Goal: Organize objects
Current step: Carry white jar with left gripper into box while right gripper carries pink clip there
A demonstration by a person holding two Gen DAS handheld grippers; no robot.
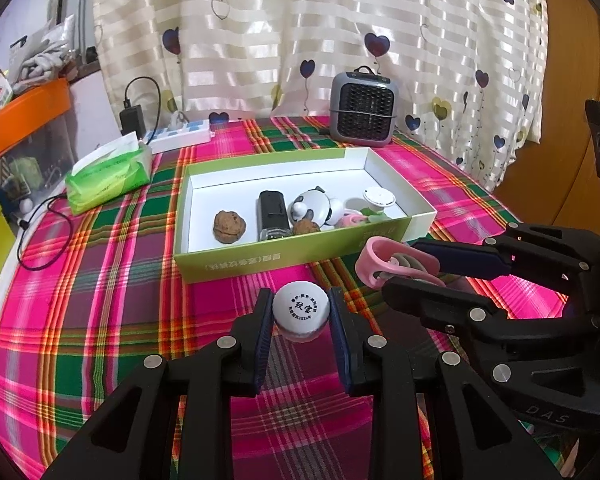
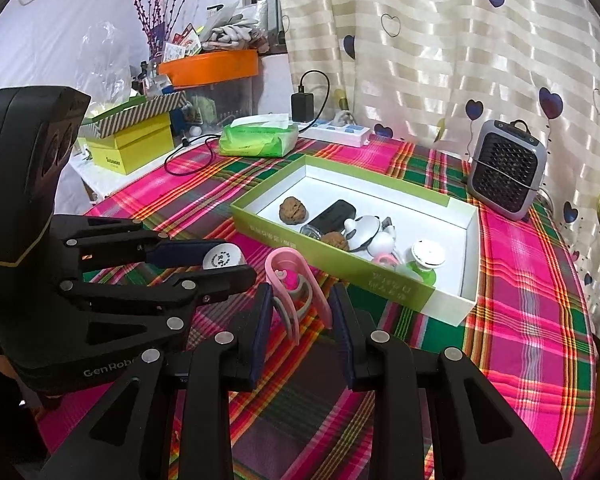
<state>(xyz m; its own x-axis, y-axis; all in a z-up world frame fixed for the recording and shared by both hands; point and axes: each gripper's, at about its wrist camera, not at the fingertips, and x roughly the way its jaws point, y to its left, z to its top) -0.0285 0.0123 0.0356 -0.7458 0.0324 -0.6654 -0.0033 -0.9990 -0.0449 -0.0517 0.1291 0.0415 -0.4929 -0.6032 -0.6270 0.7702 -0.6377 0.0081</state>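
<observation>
Your left gripper (image 1: 300,312) is clamping its fingers on the white bottle cap (image 1: 300,308); your right gripper (image 2: 300,308) is pinching the pink clip (image 2: 288,280), both near the green box (image 1: 260,264).

Plaid table (image 1: 100,320): box (image 1: 260,262), tissues (image 1: 108,178), heater (image 1: 364,108).

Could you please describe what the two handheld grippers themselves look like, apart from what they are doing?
Both the left gripper and the right gripper are matte black plastic with angular cut-outs and round silver bolt heads at the joints. Each finger carries a dark blue ribbed pad. The left body shows grey "GenRobo" lettering; the right shows "DAS". No cables are visible.
</observation>
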